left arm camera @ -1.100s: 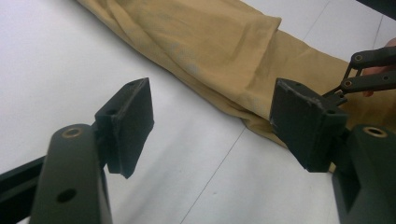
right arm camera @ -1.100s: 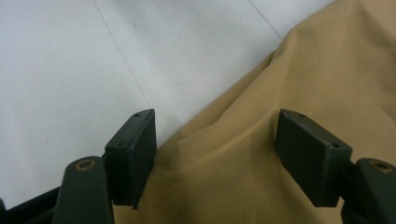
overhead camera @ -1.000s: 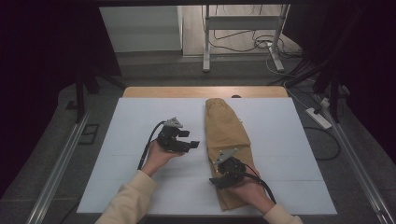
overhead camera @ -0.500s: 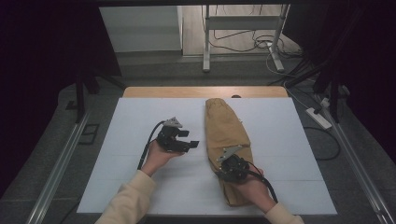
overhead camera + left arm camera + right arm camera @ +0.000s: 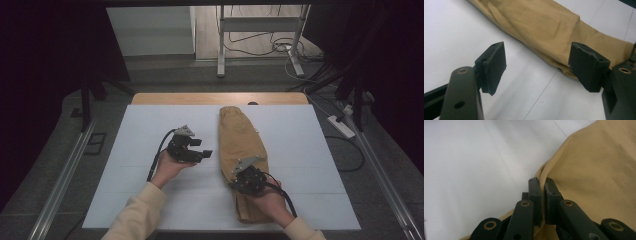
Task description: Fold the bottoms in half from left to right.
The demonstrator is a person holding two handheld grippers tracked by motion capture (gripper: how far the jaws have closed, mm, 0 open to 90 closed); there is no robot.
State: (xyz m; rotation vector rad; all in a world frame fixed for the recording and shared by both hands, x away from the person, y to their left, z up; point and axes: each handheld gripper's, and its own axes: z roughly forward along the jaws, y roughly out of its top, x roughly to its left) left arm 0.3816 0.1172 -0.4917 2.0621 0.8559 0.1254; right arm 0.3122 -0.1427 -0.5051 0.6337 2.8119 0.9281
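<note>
Cloth: the tan garment point(image 5: 243, 150) lies lengthwise on the white table point(image 5: 150, 125).
Right gripper point(image 5: 246, 178): you've just clamped its 9 o'clock edge (ready to fold).
Left gripper point(image 5: 192, 150): jaws apart, waiting at the garment's 9 o'clock.

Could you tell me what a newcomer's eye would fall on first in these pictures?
The tan cloth stands out, lying lengthwise on the white table, right of centre. The right gripper has just closed its jaws on the cloth's edge at the near end, while the left gripper hangs open beside the cloth, holding nothing.
</note>
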